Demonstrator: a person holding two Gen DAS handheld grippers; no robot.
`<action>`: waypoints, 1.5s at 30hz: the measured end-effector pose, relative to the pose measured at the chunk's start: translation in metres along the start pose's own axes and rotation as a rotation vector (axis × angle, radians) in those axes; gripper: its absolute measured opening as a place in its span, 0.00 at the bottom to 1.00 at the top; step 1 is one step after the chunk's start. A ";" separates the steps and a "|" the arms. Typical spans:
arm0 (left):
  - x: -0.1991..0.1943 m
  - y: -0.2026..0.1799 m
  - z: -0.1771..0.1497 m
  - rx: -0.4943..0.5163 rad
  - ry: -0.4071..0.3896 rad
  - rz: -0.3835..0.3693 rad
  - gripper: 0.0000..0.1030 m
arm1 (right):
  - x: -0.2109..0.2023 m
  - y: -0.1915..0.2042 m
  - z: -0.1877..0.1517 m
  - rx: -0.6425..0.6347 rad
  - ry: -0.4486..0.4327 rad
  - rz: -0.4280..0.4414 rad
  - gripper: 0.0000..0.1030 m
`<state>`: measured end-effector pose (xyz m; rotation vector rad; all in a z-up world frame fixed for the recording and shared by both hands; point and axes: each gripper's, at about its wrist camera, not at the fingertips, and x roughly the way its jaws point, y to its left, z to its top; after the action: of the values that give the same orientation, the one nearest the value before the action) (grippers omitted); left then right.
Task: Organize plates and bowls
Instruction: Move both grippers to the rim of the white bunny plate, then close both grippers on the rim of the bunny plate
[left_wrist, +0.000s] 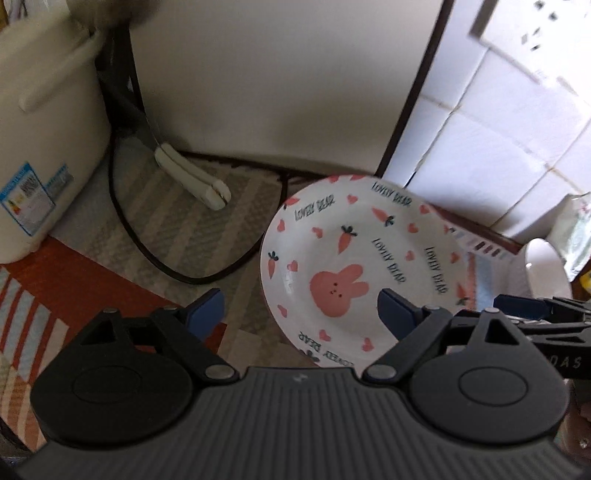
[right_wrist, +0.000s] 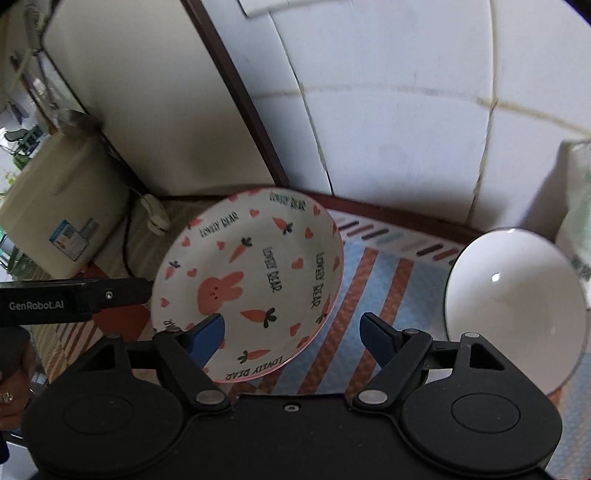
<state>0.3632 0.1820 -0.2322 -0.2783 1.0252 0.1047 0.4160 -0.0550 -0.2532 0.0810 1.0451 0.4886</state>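
A white plate with a pink bunny, carrots and hearts lies on the striped cloth, also in the right wrist view. My left gripper is open; its right finger is over the plate, its left finger off the plate's left rim. My right gripper is open; its left finger is over the plate's near edge, its right finger over the cloth. A plain white bowl stands to the right of the plate; its edge shows in the left wrist view. Neither gripper holds anything.
A cream appliance stands at the left with a dark cable looping on the mat and a white clip. A cream panel and a tiled wall rise behind. A plastic bag sits far right.
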 end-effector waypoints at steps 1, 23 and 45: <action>0.007 0.002 0.001 -0.006 0.016 0.002 0.82 | 0.006 -0.002 0.000 0.022 0.012 0.003 0.82; 0.050 0.014 -0.010 -0.111 0.101 -0.057 0.26 | 0.045 -0.014 -0.003 0.154 0.075 0.004 0.22; -0.004 -0.017 -0.027 -0.021 0.021 -0.004 0.27 | -0.004 -0.009 -0.009 0.125 0.082 0.072 0.21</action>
<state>0.3424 0.1584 -0.2391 -0.3013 1.0451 0.1092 0.4103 -0.0664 -0.2571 0.2116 1.1561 0.4944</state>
